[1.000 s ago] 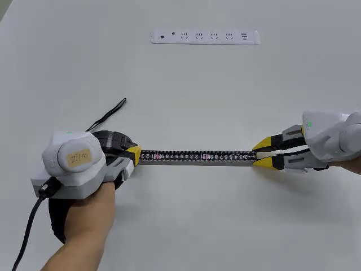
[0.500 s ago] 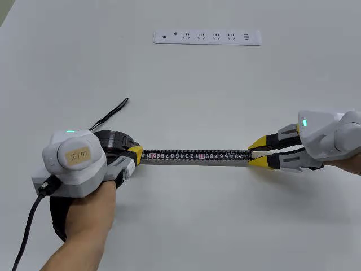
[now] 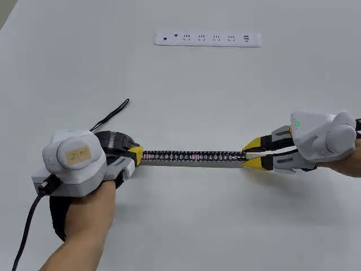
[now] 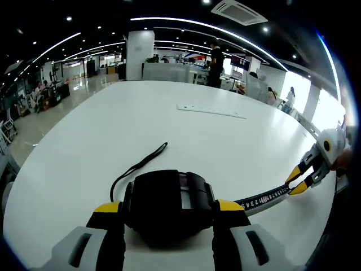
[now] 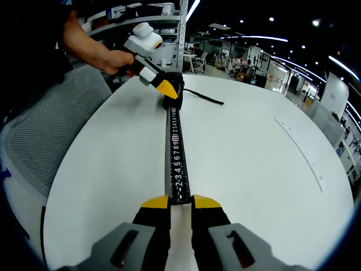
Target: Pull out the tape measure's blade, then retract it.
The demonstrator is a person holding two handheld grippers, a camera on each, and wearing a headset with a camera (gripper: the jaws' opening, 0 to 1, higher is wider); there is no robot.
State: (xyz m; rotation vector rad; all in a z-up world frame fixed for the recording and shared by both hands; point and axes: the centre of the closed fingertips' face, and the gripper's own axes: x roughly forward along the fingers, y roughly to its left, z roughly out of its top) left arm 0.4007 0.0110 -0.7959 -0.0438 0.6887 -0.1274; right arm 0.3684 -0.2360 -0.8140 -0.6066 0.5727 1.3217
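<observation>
Over the white table (image 3: 186, 96), left tongs (image 4: 169, 208) clamp the tape measure (image 4: 168, 189); right tongs (image 5: 175, 201), opposite, pinch its blade (image 5: 175, 141).

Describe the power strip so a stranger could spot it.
On the white table, look beyond the stretched tape blade, toward the far side. The power strip lies there alone: a long flat white bar with a row of sockets, unlike the black tape measure.
</observation>
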